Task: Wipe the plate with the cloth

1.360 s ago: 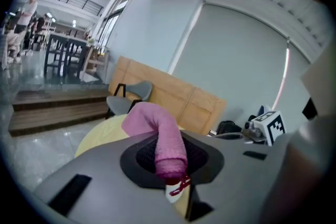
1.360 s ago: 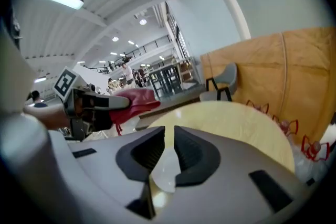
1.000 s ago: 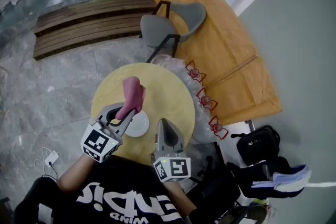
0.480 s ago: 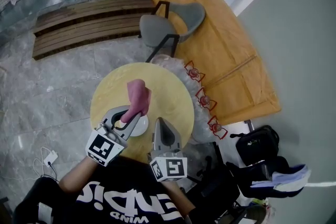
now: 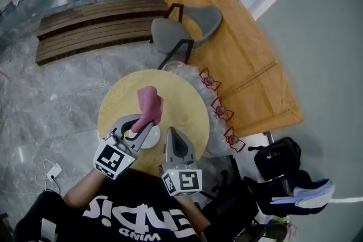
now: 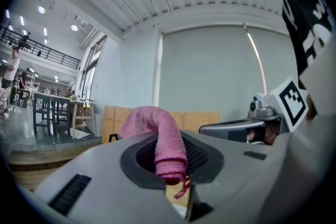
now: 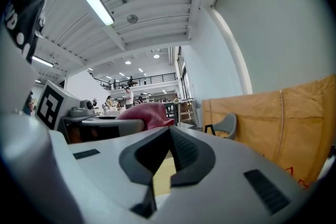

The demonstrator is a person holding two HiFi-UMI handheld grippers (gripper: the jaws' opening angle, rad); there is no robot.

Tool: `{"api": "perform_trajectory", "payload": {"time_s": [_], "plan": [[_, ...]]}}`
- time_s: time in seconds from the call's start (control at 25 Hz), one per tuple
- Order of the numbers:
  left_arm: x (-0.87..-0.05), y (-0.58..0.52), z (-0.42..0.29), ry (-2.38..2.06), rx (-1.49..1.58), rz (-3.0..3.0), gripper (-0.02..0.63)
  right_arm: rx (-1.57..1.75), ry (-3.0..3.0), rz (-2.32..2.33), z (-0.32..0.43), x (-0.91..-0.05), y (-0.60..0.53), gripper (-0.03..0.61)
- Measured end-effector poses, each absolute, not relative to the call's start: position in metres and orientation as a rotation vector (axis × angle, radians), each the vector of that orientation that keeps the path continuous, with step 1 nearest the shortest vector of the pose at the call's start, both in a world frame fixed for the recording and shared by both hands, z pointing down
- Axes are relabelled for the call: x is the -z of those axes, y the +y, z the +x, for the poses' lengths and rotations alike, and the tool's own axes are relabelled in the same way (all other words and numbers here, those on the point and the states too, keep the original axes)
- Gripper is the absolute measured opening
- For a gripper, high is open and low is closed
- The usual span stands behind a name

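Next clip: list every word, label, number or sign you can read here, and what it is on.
"WIND": small white print on the person's black shirt, upside down in the head view; a tentative reading.
Larger white letters on that shirt: not readable in full.
Left tool and right tool: square black-and-white marker patterns, no letters.
Red marks on the plastic wrap: too small to read.

Plate (image 5: 151, 138) mostly hidden under left tongs (image 5: 143, 125) and cloth (image 5: 149, 103); only right rim shows.

Head view looks steeply down; gripper views look level, sharing the cloth (image 6: 160, 136).
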State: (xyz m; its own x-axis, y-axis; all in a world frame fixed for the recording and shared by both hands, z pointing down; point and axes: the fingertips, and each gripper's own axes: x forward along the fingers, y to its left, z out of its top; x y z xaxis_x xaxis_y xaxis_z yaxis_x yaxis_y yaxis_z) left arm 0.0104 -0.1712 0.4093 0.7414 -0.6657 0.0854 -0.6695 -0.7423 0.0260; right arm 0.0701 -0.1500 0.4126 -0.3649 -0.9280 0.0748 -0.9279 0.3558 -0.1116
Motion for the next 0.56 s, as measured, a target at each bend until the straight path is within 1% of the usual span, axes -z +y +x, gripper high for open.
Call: {"api": "perform_trajectory", "payload": {"time_s": [0.56], "plan": [[-0.417, -0.167, 0.014, -1.080, -0.137, 2.869, 0.052, 0.262, 2.606, -1.754, 0.070, -0.426, -0.148, 0.021]]}}
